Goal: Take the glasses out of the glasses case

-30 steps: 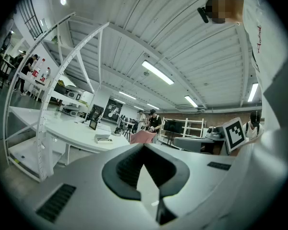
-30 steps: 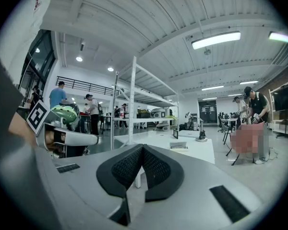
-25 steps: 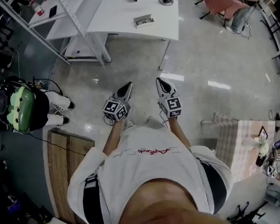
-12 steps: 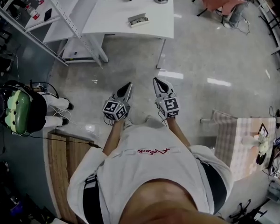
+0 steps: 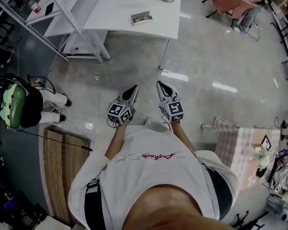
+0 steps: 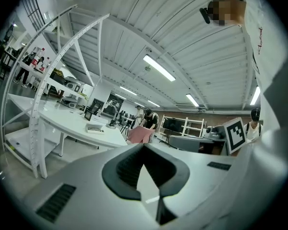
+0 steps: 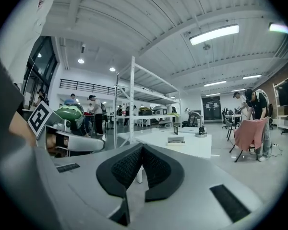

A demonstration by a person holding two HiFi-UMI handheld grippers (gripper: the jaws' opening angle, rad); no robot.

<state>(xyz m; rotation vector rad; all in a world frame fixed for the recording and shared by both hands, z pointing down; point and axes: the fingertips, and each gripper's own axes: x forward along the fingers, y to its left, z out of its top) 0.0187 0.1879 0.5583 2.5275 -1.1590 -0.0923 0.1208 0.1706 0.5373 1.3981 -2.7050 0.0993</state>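
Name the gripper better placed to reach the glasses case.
Left, barely: the glasses case lines up closer with the left gripper than the right gripper. Both shut, empty, far from the table.

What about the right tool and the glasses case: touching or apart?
Apart. The head view shows the right tool over the floor, the glasses case far off on the table.
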